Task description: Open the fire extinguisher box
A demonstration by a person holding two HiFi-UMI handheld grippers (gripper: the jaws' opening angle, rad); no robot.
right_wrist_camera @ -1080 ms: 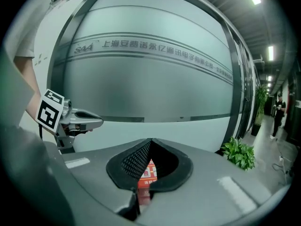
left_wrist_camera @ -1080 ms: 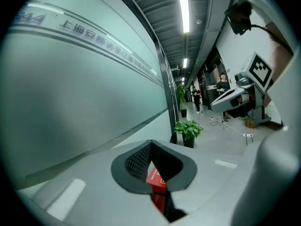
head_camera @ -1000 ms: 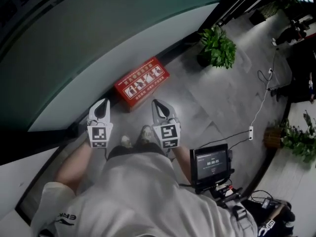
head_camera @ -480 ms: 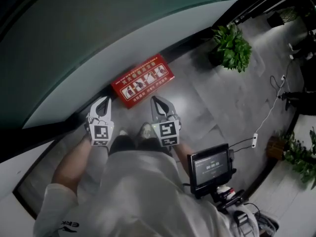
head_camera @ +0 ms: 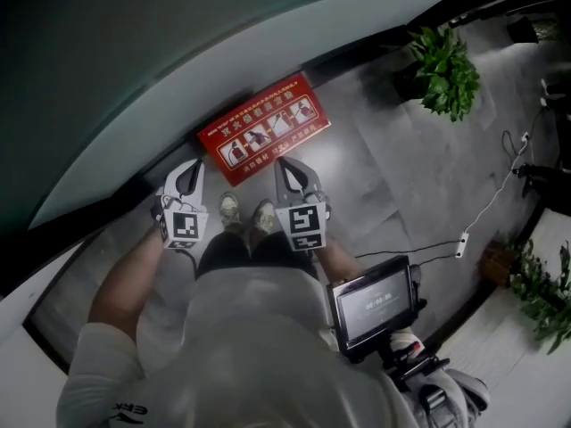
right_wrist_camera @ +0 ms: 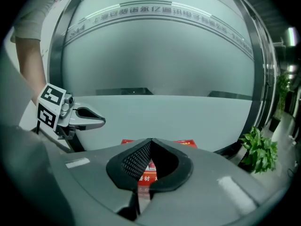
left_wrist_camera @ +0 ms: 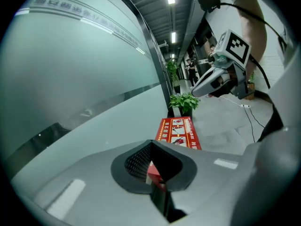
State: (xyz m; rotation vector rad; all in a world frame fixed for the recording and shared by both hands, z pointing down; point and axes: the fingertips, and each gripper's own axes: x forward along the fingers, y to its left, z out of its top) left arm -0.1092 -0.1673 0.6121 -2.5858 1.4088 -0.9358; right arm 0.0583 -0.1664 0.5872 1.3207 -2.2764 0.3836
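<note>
A red fire extinguisher box (head_camera: 264, 127) lies on the grey floor against the foot of a curved frosted glass wall, its lid closed and printed with pictures and white text. It shows as a red box (left_wrist_camera: 179, 131) in the left gripper view and peeks over the jaws as a red box (right_wrist_camera: 188, 143) in the right gripper view. My left gripper (head_camera: 191, 170) hangs shut and empty, short of the box's near left corner. My right gripper (head_camera: 286, 169) is also shut and empty, just short of the box's near edge.
The glass wall (head_camera: 178, 69) curves behind the box. A potted plant (head_camera: 442, 68) stands to the box's right. A white cable with a power strip (head_camera: 461, 242) runs across the floor at right. A monitor on a rig (head_camera: 373, 304) sits by the person's right side.
The person has stepped closer to the box. Both grippers now sit nearer its front edge, still shut.
</note>
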